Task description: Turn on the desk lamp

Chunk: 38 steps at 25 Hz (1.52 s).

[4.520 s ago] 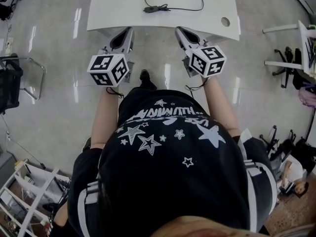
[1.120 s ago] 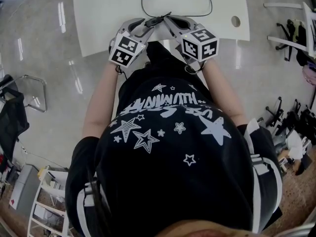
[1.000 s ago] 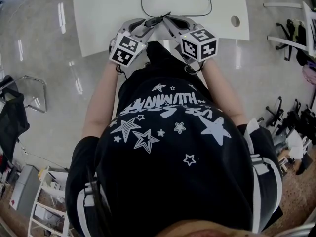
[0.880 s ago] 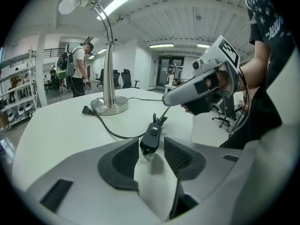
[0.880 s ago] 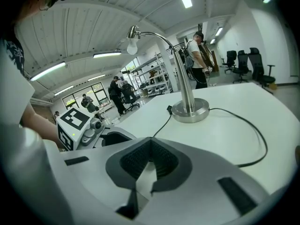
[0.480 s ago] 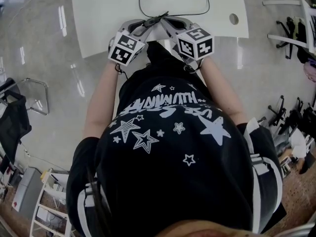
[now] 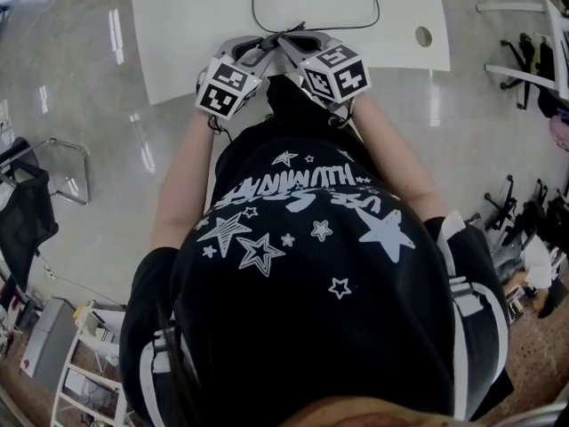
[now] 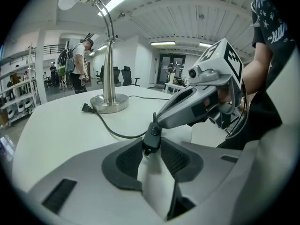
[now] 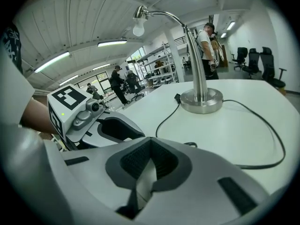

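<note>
A silver desk lamp (image 8: 109, 103) stands on the white desk (image 7: 178, 25), its bulb (image 8: 69, 0) unlit. Its black cord (image 8: 112, 131) runs to a small black inline switch (image 8: 152, 137) near the desk's front edge. My left gripper (image 8: 151, 146) has just been closing and is shut on this switch, a pad against each side. My right gripper (image 9: 150, 143) is shut with nothing between its pads. Its tip (image 8: 161, 121) lies on top of the switch from the right. In the head view both grippers (image 7: 267, 44) meet at the switch (image 7: 272, 38).
The cord's plug (image 8: 86, 108) lies loose beside the lamp base (image 9: 201, 101). A cable hole (image 7: 423, 36) is in the desk's right corner. Office chairs (image 7: 533, 78) stand to the right, a shelf (image 7: 80, 363) at the lower left. People stand far behind the desk.
The person stepped up to the desk and both grippers came together at the switch. In the last half second the right gripper shifted left and down onto it; the left stayed put.
</note>
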Available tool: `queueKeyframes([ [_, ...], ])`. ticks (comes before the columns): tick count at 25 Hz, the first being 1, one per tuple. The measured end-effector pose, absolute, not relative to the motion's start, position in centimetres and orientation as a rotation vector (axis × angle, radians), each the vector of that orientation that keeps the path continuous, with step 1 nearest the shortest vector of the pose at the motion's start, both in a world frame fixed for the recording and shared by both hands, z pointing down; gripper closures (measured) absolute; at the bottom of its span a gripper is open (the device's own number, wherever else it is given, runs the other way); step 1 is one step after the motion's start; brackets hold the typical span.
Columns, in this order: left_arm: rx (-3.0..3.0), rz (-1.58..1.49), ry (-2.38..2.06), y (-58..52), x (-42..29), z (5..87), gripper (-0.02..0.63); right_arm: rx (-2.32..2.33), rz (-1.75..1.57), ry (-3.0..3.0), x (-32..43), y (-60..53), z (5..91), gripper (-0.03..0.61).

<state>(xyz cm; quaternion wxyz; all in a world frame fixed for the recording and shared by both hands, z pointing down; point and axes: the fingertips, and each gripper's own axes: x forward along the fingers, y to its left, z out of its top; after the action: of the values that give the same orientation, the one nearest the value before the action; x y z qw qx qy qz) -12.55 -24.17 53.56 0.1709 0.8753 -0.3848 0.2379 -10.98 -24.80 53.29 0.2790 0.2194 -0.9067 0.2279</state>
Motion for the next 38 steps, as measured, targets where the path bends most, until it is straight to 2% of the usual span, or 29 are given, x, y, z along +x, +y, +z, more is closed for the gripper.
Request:
queueKeyframes([
  [12,2.475,0.660,-1.106,-24.1,-12.8,53.8,0.477,0.552,0.461,-2.268,-11.9,-24.5,53.7,0.574],
  [38,2.445,0.653,-1.095,-24.0,-12.3,53.9,0.479,0.593,0.554,-2.165,-10.7,-24.8,54.0,0.574],
])
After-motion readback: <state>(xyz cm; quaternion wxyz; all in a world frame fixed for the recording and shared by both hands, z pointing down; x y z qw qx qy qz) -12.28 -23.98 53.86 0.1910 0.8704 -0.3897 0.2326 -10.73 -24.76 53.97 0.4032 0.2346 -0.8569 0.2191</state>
